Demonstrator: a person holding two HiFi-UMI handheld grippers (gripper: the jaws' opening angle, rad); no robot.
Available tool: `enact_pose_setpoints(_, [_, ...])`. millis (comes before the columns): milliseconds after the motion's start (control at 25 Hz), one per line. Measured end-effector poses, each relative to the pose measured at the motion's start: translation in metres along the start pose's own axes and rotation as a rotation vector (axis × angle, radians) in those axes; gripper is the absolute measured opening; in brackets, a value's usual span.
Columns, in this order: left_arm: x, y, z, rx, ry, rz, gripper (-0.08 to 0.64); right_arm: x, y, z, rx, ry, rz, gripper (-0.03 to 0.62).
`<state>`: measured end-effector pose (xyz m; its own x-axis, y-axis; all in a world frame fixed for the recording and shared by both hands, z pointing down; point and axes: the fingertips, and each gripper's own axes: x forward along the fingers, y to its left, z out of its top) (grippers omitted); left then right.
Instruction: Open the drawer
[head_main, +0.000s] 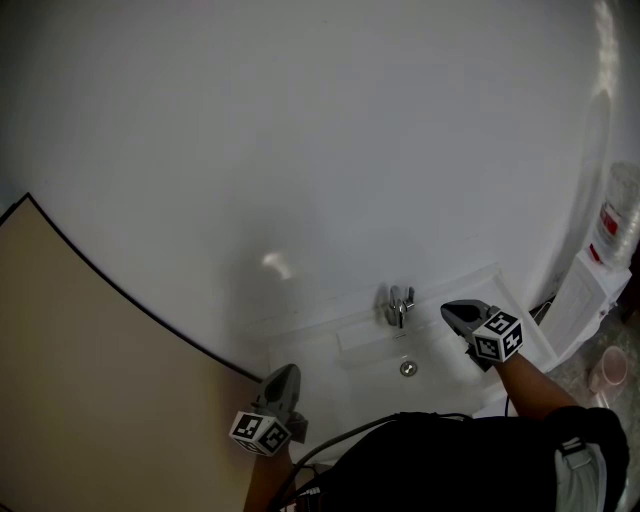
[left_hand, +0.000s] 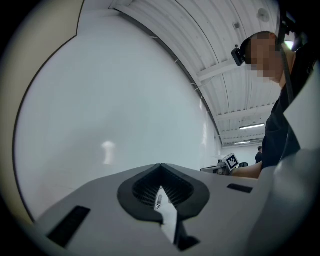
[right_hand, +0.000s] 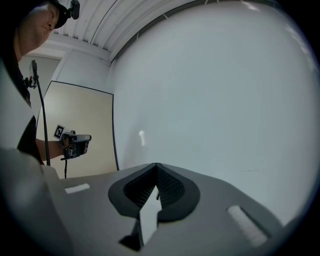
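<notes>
Both tools are up over the sink (head_main: 345, 352), pointing roughly level at the white wall (head_main: 300, 130). The left gripper (head_main: 283, 374) has its jaws fully together with nothing between them. The right gripper (head_main: 453, 312) is the same, tips meeting and empty, and it sits just right of the faucet (head_main: 399, 303). No drawer shows in any view. My guess is it's below the sink, hidden under the person's body in the head view, so the task looks not yet started. Risks from here: dropping the hands toward a drawer the head camera can't see means a blind reach, which could clip the sink rim or the faucet on the way down. Closed jaws can't take a handle, so if they aren't opened first they'll just push or skid off the front. The beige panel (head_main: 90, 340) on the left also limits room for the left hand to swing.
</notes>
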<state>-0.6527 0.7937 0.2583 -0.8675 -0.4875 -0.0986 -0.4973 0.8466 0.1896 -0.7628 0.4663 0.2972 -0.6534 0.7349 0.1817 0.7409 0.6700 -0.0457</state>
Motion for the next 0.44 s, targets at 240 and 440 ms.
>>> enact_pose_setpoints(240, [-0.0012, 0.0021, -0.0011, 0.003, 0.017, 0.005, 0.000, 0.0061, 0.0017, 0.0016, -0.004, 0.006, 0.007, -0.003])
enact_pose_setpoints(440, [-0.0011, 0.0034, -0.0030, 0.016, 0.015, -0.002, 0.001, 0.0084, 0.0008, 0.0012, -0.007, 0.006, 0.008, -0.003])
